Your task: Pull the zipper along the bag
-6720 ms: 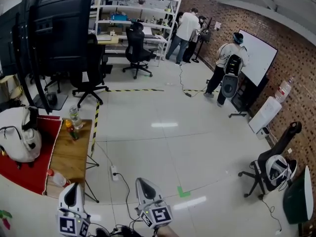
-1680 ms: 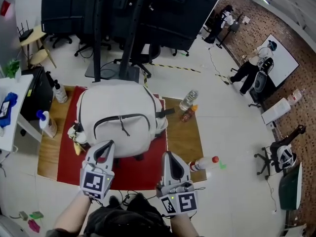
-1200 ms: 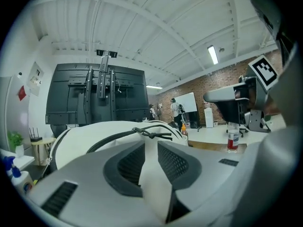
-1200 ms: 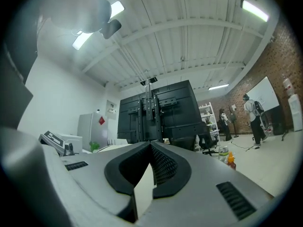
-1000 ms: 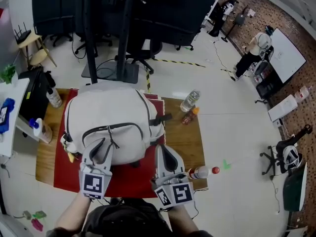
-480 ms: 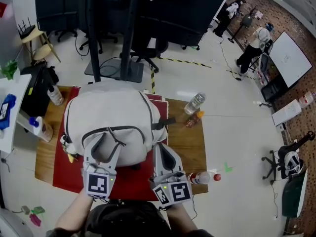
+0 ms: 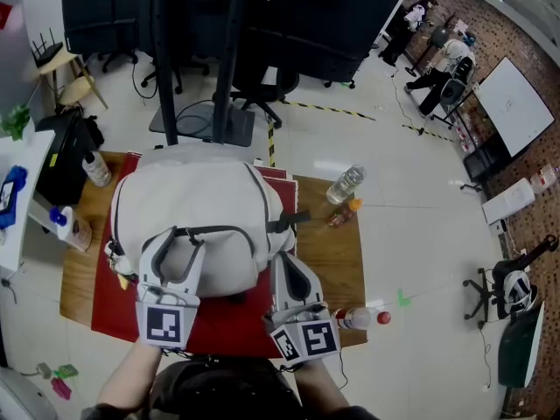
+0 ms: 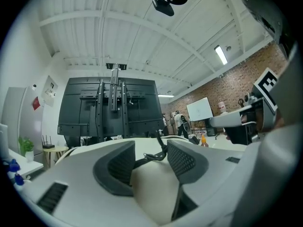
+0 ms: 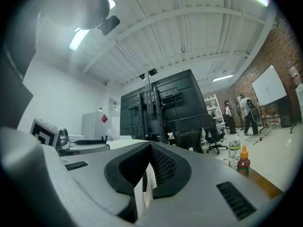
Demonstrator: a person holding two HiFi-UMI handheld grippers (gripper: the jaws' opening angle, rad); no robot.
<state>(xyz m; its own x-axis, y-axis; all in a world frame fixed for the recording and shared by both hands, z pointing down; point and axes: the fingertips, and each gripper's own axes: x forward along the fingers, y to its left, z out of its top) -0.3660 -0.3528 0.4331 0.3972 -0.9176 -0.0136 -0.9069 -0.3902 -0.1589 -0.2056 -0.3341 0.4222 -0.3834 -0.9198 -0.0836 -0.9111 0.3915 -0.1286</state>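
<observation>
Wooden table (image 7: 328,252) is seen in the head view, largely covered by a red mat (image 7: 236,322); its near edge is cut off by the grippers and the person's head. The white bag (image 7: 197,208) is laid front-up on the mat, long axis running away from the person, top at the far end. Its near lower front is hidden behind both grippers. The black zipper (image 7: 223,228) is seen arching across the front pocket from left to right, its left end covered by the left gripper (image 7: 173,248). That gripper is held level, pointing away over the pocket. Its jaws have just been opening, with a slight closing at the last, and are spread wide. The pads (image 8: 122,167) are not pressed on the zipper pull cord (image 8: 154,156) lying between them. The right gripper (image 7: 284,261) is held level at the bag's near right edge, jaws brought together. A white sliver is noted in the gap below the pads (image 9: 161,167); whether it is bag fabric cannot be told. Hands are mostly cut off.
</observation>
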